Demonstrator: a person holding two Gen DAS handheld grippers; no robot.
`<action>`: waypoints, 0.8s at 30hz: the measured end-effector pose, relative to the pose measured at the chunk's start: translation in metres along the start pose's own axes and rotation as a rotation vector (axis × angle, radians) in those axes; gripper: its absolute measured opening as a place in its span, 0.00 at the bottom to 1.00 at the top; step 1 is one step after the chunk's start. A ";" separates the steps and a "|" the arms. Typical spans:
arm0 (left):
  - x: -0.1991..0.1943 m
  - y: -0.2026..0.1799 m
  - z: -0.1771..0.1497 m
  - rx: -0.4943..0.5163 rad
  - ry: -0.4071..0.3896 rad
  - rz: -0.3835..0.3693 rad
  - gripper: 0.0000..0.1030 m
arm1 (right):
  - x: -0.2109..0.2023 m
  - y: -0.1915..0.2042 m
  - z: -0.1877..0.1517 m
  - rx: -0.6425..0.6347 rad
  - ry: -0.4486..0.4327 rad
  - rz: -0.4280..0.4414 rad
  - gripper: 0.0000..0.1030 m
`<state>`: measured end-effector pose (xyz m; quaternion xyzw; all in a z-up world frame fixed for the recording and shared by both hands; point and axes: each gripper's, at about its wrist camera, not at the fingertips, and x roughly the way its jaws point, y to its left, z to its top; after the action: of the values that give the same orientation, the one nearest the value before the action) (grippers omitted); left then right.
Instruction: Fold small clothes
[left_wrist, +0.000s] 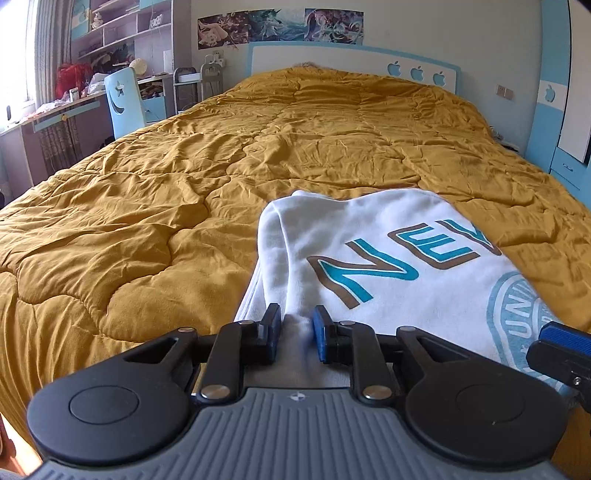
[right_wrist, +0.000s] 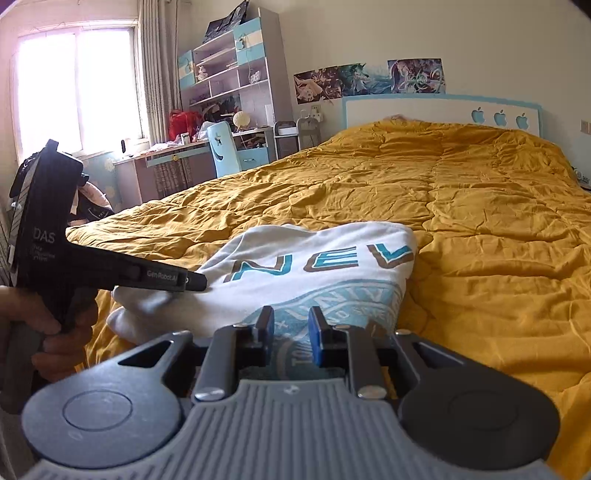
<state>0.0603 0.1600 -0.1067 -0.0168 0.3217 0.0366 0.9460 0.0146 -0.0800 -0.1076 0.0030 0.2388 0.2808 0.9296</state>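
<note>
Shirt (left_wrist: 388, 266) lies on the quilt (left_wrist: 184, 166) at the near edge of the bed, right of centre in the left wrist view. Left tool (left_wrist: 295, 332) at shirt's near-left edge, cloth between its fingers. Right tool (right_wrist: 290, 332) over the shirt's near edge. Headboard (left_wrist: 351, 61) behind, at the far end. Desk (right_wrist: 177, 151) and chair (right_wrist: 223, 149) left of bed; shelves (right_wrist: 225, 70) above desk.

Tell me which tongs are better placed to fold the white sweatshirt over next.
Probably the left tongs: white sweatshirt fabric sits between their fingers at its folded edge. The right tongs hover over the round print, apparently gripping nothing.
</note>
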 end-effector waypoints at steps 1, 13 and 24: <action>0.000 0.000 -0.001 0.015 -0.004 0.005 0.26 | 0.001 -0.003 -0.001 0.021 0.008 0.007 0.15; 0.003 0.008 -0.002 -0.018 0.017 -0.008 0.33 | -0.002 -0.013 -0.013 0.096 0.136 0.011 0.11; 0.005 0.013 0.002 -0.063 0.043 -0.012 0.34 | -0.034 -0.029 0.002 0.110 0.139 0.049 0.46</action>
<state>0.0643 0.1729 -0.1083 -0.0493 0.3407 0.0404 0.9380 0.0064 -0.1221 -0.0949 0.0402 0.3177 0.2895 0.9020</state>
